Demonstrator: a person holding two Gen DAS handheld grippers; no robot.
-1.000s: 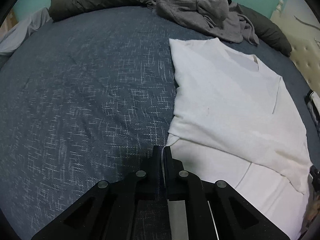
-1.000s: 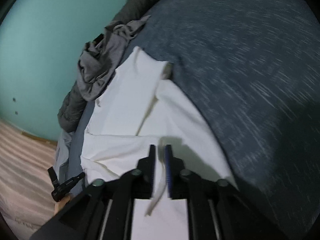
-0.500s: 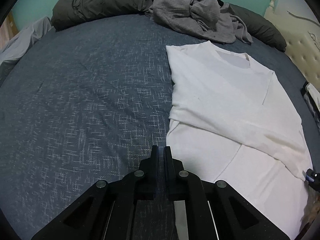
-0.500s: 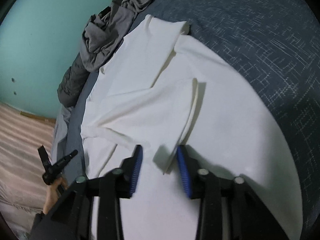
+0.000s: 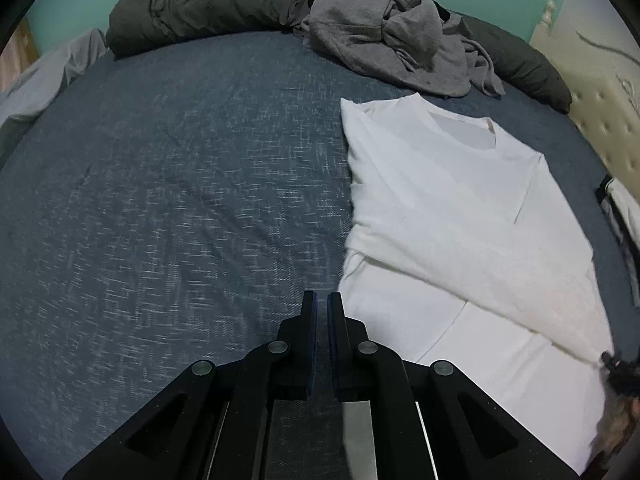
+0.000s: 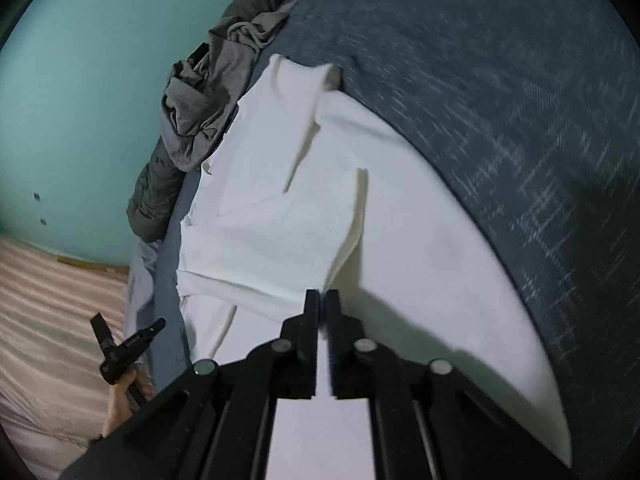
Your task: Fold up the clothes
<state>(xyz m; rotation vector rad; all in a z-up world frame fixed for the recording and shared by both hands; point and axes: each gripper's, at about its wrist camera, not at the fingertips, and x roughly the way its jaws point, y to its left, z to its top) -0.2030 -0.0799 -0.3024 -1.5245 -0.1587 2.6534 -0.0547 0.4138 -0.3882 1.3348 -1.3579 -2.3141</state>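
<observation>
The white cotton long-sleeved shirt [image 5: 460,216] lies flat on the dark blue speckled bedsheet [image 5: 180,200], one sleeve folded across it. Both the left gripper [image 5: 321,308] and the right gripper [image 6: 322,304] have their fingers together, holding nothing. A careless grab could bunch that sleeve. I count one shirt, one crumpled grey sweatshirt [image 5: 384,40] beyond the shirt's collar, and two grippers.

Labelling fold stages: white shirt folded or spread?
Partly folded: the white long-sleeved shirt lies flat on the bed, one sleeve crossed over its body.
</observation>
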